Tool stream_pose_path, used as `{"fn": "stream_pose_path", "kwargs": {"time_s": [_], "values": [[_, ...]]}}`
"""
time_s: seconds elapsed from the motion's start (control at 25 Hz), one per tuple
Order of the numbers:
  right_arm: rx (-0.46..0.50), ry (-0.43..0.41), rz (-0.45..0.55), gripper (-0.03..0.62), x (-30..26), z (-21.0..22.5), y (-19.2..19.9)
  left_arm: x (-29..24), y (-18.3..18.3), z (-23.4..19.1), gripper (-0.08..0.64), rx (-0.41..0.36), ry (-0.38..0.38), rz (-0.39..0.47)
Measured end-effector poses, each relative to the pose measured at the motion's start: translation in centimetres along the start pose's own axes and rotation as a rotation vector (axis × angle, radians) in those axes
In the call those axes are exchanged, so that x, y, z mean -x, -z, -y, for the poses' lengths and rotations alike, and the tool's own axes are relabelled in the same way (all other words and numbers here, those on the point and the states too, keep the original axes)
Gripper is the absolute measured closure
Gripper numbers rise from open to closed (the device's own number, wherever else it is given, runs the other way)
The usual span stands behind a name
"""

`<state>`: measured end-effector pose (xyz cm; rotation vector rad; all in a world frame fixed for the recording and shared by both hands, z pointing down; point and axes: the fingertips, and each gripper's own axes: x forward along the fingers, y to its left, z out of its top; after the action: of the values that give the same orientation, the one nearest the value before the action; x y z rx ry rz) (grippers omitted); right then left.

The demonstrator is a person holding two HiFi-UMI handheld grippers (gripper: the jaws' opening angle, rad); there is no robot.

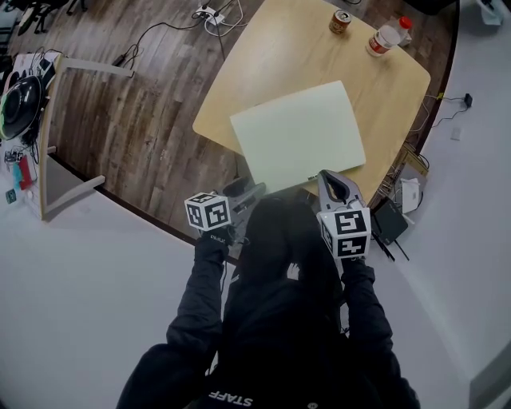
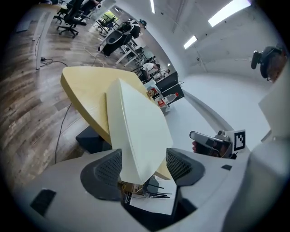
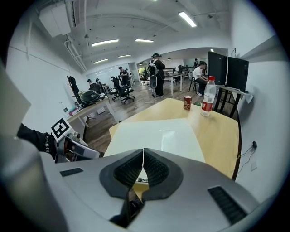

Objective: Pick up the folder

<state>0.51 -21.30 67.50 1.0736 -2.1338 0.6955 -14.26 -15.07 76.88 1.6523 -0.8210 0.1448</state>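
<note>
A pale, flat folder (image 1: 297, 133) lies on the light wooden table (image 1: 279, 48), its near edge reaching the table's near rim. My left gripper (image 1: 254, 192) is at the folder's near left corner. In the left gripper view the left gripper (image 2: 144, 158) is open and rolled, with the folder (image 2: 136, 122) corner between its jaws and a gap at the right pad (image 2: 181, 164). My right gripper (image 1: 326, 177) hovers at the folder's near right corner. In the right gripper view the right gripper (image 3: 143, 165) is shut, pads together, with the folder (image 3: 158, 136) lying beyond them.
A can (image 1: 340, 21) and a plastic bottle (image 1: 389, 35) stand at the table's far right corner. A black box (image 1: 389, 220) and papers sit on the floor by the table's near right side. Cables (image 1: 160, 32) trail across the wooden floor, and a wooden frame (image 1: 48, 144) stands left.
</note>
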Motion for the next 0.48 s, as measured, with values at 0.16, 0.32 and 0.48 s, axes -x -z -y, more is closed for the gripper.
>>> {"fn": "stream_pose_path", "kwargs": {"time_s": [0.16, 0.32, 0.48], "values": [[-0.005, -0.005, -0.008, 0.568, -0.9, -0.1, -0.2, 0.1, 0.1, -0.8, 0.247, 0.032, 0.022, -0.024], [-0.004, -0.017, -0.014, 0.568, -1.7, -0.5, -0.2, -0.3, 0.7, -1.7, 0.218, 0.075, 0.092, -0.058], [-0.006, -0.025, -0.027, 0.568, -2.4, -0.6, 0.0, -1.8, 1.1, -1.7, 0.183, 0.094, 0.205, -0.125]]}}
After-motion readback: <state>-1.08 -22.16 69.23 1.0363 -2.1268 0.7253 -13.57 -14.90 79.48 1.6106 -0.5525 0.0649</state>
